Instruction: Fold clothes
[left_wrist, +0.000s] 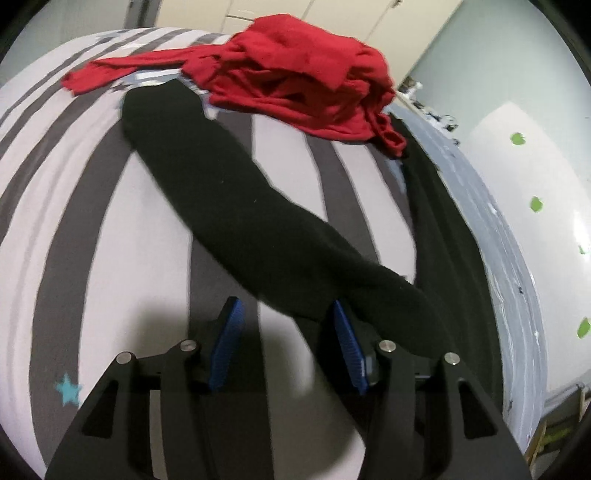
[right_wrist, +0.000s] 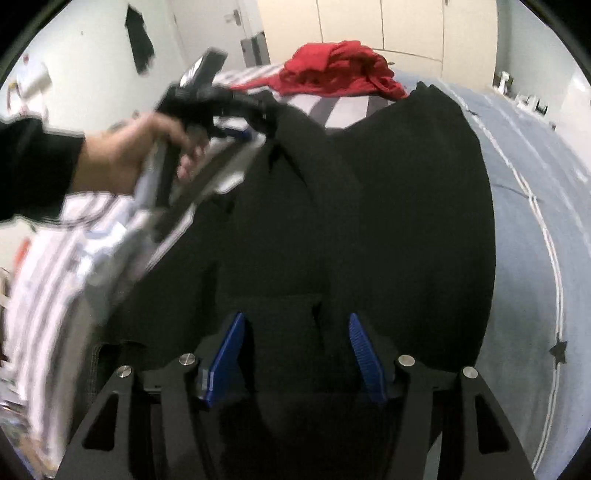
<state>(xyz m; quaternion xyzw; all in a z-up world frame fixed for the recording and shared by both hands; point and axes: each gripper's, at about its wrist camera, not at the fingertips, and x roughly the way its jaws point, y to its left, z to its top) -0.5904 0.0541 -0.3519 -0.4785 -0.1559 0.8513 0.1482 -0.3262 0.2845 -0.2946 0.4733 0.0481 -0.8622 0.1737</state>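
- Across the middle of the left wrist view, a black sleeve (left_wrist: 236, 206) is running diagonally from the upper left toward the lower right, lying flat on the striped bedspread (left_wrist: 110, 229).
- Its lower end is passing over the right blue pad of the left gripper (left_wrist: 286, 314); the jaws are standing apart, released, with bare bedspread showing between them.
- Left of the sleeve, the grey and white stripes are offering wide open room down to a small turquoise star (left_wrist: 68, 392) at the lower left.
- At the top of that view, a crumpled red garment (left_wrist: 295, 74) is sitting in a heap, one red arm trailing left; its lower edge is just beside the sleeve's upper end.
- Along the right side, the bed edge (left_wrist: 480, 221) is curving down, with a white wall carrying green marks (left_wrist: 535, 204) beyond it.
- In the right wrist view, the black garment (right_wrist: 369, 206) is filling the centre, its right edge falling on the pale blue sheet (right_wrist: 535, 229).
- The right gripper (right_wrist: 297, 321) is hanging over the black cloth with jaws parted, nothing clamped; whether the pads are touching the fabric I cannot tell.
- At the upper left of that view, a person's hand (right_wrist: 125, 155), blurred, is gripping the other tool by the sleeve.
- Open sheet is lying free at the right, down to a dark star (right_wrist: 558, 352).
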